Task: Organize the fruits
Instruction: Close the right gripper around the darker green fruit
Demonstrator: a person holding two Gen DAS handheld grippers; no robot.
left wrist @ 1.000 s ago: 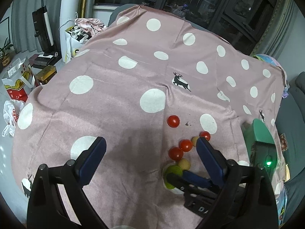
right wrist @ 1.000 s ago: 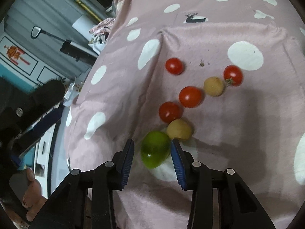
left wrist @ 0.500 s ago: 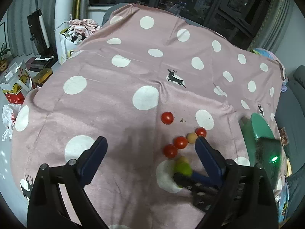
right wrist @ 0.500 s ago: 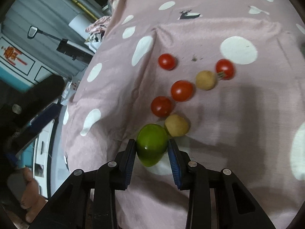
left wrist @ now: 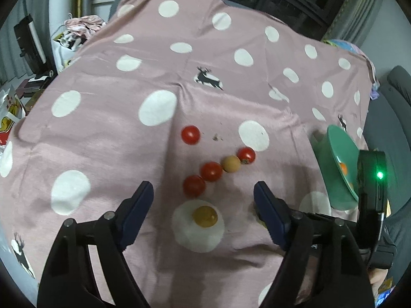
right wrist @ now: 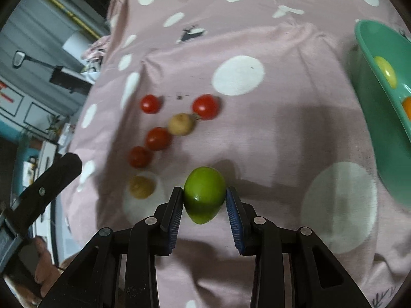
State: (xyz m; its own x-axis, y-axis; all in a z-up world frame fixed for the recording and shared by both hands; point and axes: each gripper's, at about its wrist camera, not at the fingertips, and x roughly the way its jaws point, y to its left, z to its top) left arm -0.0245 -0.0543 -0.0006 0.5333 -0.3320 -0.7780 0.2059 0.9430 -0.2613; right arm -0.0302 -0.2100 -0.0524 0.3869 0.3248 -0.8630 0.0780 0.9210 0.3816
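Slippage is threatening the green fruit (right wrist: pixel 204 195), which the right gripper (right wrist: pixel 204 200) is clamping between its pads above the polka-dot cloth (right wrist: pixel 269 138); its smooth round skin could squirt free before reaching the green bowl (right wrist: pixel 380 128). The left gripper (left wrist: pixel 203 200), jaws apart and closing on nothing, is straddling a tan fruit (left wrist: pixel 205 216). Only the right wrist view is showing the held fruit.

Bare pink cloth (right wrist: pixel 295 133) lies open from centre toward the green bowl (right wrist: pixel 372 118) at 3 o'clock. A diagonal row of small fruits (right wrist: pixel 158 138) blocks 10 o'clock (the left gripper (right wrist: pixel 51 179) intrudes at 8 o'clock).
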